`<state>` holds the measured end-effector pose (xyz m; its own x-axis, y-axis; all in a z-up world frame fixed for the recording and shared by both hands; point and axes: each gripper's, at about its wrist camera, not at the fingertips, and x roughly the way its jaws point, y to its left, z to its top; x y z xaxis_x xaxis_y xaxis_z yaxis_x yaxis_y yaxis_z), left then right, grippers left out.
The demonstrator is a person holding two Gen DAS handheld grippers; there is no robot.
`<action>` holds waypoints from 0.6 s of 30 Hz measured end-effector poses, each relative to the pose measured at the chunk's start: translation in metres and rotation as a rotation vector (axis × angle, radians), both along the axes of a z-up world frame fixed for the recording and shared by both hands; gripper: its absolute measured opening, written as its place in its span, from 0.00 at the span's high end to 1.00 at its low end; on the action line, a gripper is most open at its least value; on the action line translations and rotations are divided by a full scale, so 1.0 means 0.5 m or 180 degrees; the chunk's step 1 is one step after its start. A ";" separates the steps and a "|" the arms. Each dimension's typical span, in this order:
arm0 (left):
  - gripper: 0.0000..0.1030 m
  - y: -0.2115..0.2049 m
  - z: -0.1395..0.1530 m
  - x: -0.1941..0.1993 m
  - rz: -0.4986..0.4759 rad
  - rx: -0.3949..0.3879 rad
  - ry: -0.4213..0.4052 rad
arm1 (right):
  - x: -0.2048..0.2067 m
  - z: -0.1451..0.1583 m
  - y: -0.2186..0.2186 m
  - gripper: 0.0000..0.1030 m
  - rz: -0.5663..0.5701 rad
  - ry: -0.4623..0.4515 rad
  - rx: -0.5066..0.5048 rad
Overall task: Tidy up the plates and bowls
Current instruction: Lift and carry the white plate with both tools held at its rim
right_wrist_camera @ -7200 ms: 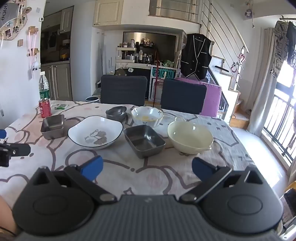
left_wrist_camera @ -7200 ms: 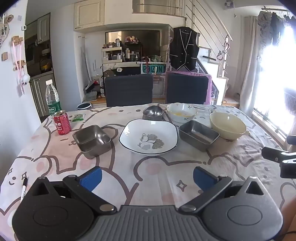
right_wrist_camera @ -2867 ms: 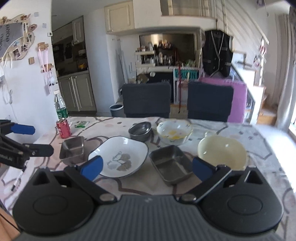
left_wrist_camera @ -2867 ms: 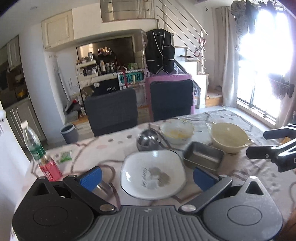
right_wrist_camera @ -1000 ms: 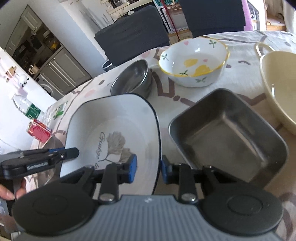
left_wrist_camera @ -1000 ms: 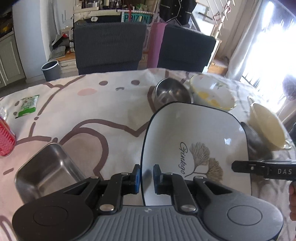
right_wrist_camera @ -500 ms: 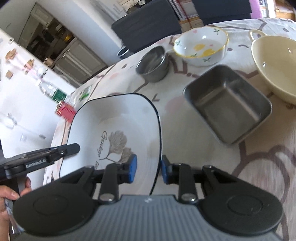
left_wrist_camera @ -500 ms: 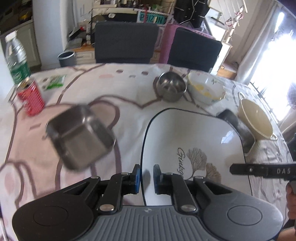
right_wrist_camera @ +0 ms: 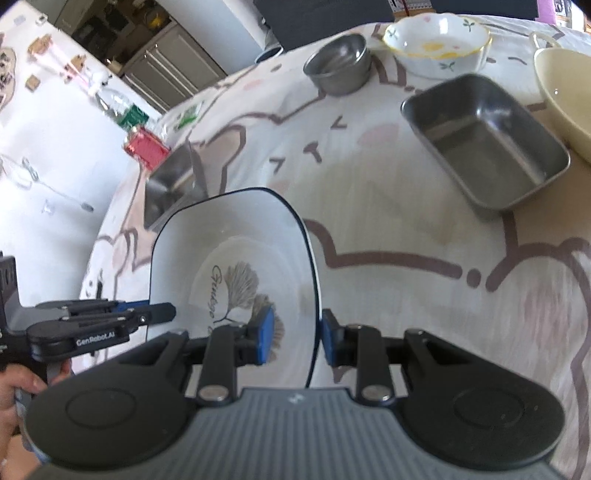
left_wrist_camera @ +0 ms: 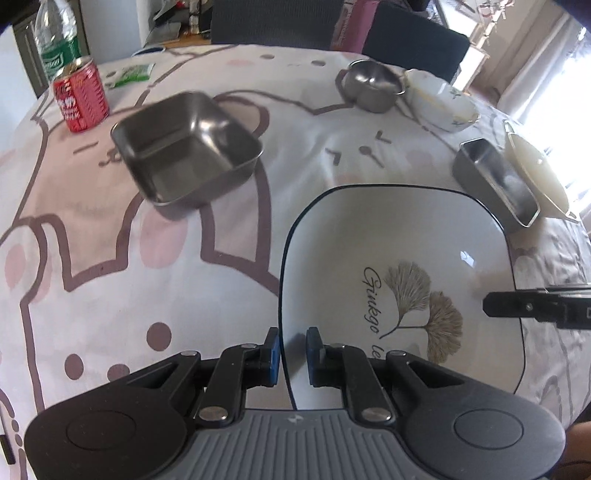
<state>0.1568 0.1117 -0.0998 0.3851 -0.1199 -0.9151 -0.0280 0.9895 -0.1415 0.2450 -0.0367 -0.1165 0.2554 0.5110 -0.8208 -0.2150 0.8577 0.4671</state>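
Observation:
Both grippers hold the white square plate (left_wrist_camera: 399, 258) with a ginkgo leaf print. My left gripper (left_wrist_camera: 292, 350) is shut on its left rim. My right gripper (right_wrist_camera: 295, 338) is shut on its right rim; the plate (right_wrist_camera: 229, 266) is held above the tablecloth. A square steel tray (left_wrist_camera: 184, 147) sits far left, a second steel tray (right_wrist_camera: 484, 140) to the right. A small round steel bowl (right_wrist_camera: 340, 66), a flowered white bowl (right_wrist_camera: 439, 37) and a cream bowl (right_wrist_camera: 569, 92) stand at the back and right.
A red drink can (left_wrist_camera: 81, 96) and a water bottle (left_wrist_camera: 55, 40) stand at the far left corner. A green packet (left_wrist_camera: 133, 74) lies near them. Dark chairs (left_wrist_camera: 277, 22) stand behind the table. The table's left edge (right_wrist_camera: 107, 206) drops to the floor.
The plate, held by both grippers, has come toward the near side of the table. The trays and bowls stay in place on the cloth.

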 end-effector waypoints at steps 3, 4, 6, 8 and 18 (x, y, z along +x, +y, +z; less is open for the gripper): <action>0.85 0.007 -0.007 0.010 0.0022 -0.0002 -0.0007 | 0.001 -0.003 0.008 0.67 0.0027 0.0016 -0.0019; 0.85 0.008 -0.008 0.011 0.0020 -0.0001 -0.0013 | -0.002 0.000 0.010 0.67 0.0039 0.0010 -0.0025; 0.85 0.009 -0.014 0.015 0.0023 -0.0003 -0.0005 | -0.007 0.004 0.011 0.67 0.0041 0.0009 -0.0028; 0.84 0.009 -0.019 0.020 0.0018 -0.0010 0.0002 | -0.010 0.004 0.010 0.67 0.0040 0.0003 -0.0037; 0.83 0.009 -0.032 0.035 -0.0055 -0.0023 -0.0010 | -0.007 0.001 0.014 0.67 0.0074 -0.0010 -0.0168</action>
